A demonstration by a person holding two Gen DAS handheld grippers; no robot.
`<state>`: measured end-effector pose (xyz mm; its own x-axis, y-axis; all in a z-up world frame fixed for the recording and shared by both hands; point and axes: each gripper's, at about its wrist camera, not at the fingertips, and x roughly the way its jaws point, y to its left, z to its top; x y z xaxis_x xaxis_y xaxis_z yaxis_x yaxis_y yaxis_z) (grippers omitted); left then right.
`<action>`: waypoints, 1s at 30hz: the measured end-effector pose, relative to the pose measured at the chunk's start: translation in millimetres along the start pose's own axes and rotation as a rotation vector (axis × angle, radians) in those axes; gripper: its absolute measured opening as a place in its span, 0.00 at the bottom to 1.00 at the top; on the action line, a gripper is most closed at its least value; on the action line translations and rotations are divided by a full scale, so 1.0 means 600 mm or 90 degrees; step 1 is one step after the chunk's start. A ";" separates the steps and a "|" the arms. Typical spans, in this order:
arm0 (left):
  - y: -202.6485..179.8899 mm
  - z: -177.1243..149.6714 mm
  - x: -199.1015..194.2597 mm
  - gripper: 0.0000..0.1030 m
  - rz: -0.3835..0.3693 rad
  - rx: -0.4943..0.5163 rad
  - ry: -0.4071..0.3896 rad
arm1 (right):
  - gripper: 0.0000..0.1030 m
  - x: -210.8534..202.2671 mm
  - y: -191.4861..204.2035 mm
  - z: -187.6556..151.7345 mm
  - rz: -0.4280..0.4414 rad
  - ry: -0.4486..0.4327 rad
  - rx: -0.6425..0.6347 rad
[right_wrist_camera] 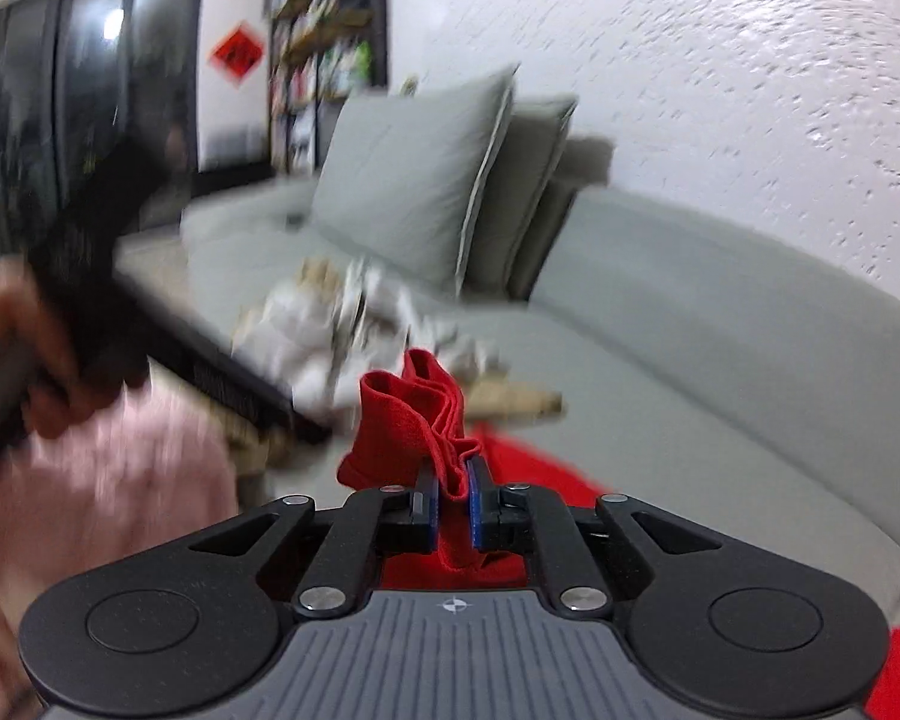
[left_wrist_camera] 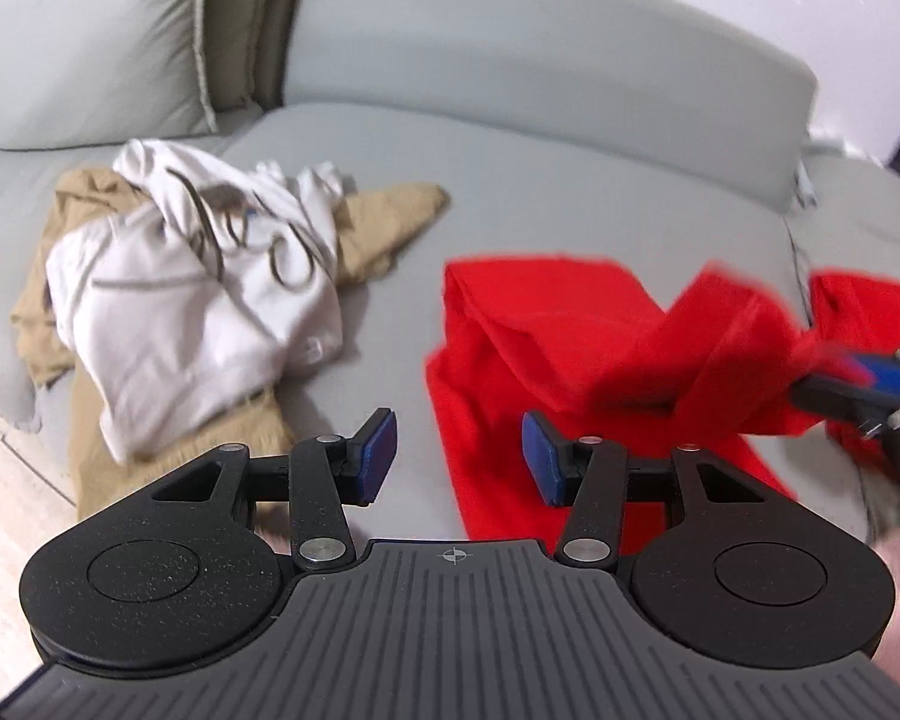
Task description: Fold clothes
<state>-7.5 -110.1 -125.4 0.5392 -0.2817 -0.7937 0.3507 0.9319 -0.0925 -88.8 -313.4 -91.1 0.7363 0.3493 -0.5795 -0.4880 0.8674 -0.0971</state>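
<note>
A red garment lies crumpled on the grey sofa seat, right of centre in the left wrist view. My left gripper is open and empty, just in front of the garment's near left edge. My right gripper is shut on a bunched fold of the red garment and holds it lifted. The right gripper also shows at the right edge of the left wrist view, blurred, with red cloth in it.
A white hoodie lies on tan trousers in a heap on the left of the seat. Grey cushions stand at the back left. The sofa backrest runs behind. Wooden floor shows at lower left.
</note>
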 end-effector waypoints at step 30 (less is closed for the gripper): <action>-0.085 -0.083 0.084 0.15 -0.055 0.176 0.096 | 0.20 0.033 0.014 -0.087 -0.132 0.150 0.240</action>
<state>-36.3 -160.7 -190.8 0.3858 -0.3010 -0.8721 0.5963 0.8026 -0.0132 -102.7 -317.6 -145.9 0.6532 0.1040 -0.7500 -0.1068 0.9933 0.0447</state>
